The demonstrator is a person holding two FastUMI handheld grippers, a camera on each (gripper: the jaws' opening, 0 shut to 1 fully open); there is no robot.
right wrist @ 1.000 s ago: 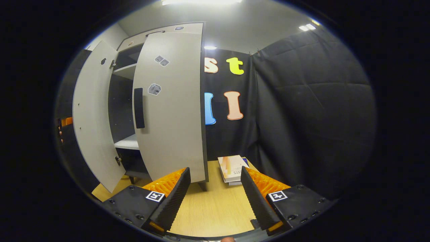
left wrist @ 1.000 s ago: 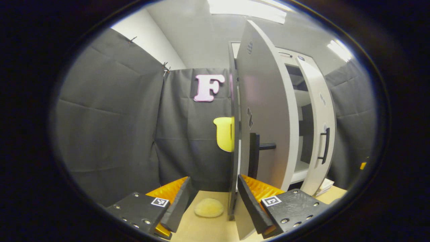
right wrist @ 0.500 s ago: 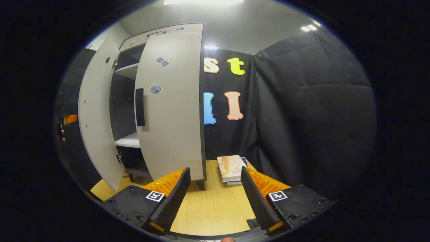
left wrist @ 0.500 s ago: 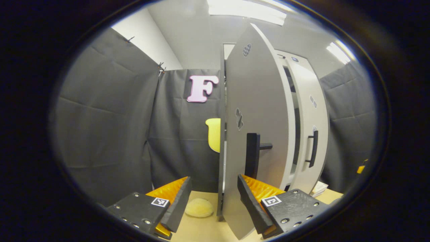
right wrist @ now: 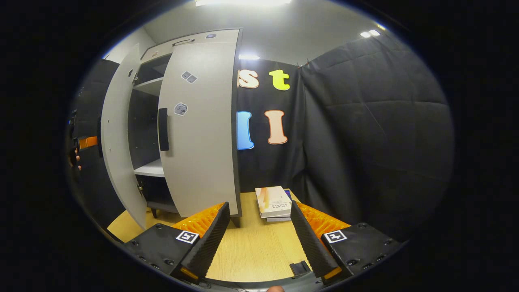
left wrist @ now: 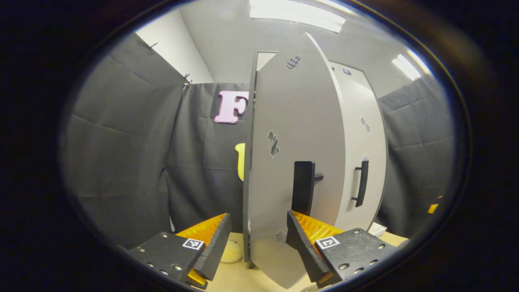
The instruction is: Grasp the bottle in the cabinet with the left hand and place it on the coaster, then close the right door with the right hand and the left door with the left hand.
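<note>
In the left gripper view the left door (left wrist: 296, 162) has swung further toward shut, now covering the cabinet's interior, and the right door (left wrist: 365, 154) looks closed. The coaster (left wrist: 232, 252) is now mostly hidden behind the door's edge. The right gripper (right wrist: 259, 239) has shifted slightly; the books (right wrist: 273, 201) sit a little lower.

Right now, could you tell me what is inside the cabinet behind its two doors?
In the right gripper view, the gap between the left door and right door shows a dark interior with two pale shelves, bare where visible. The doors cover the rest, so nothing more can be told.
</note>
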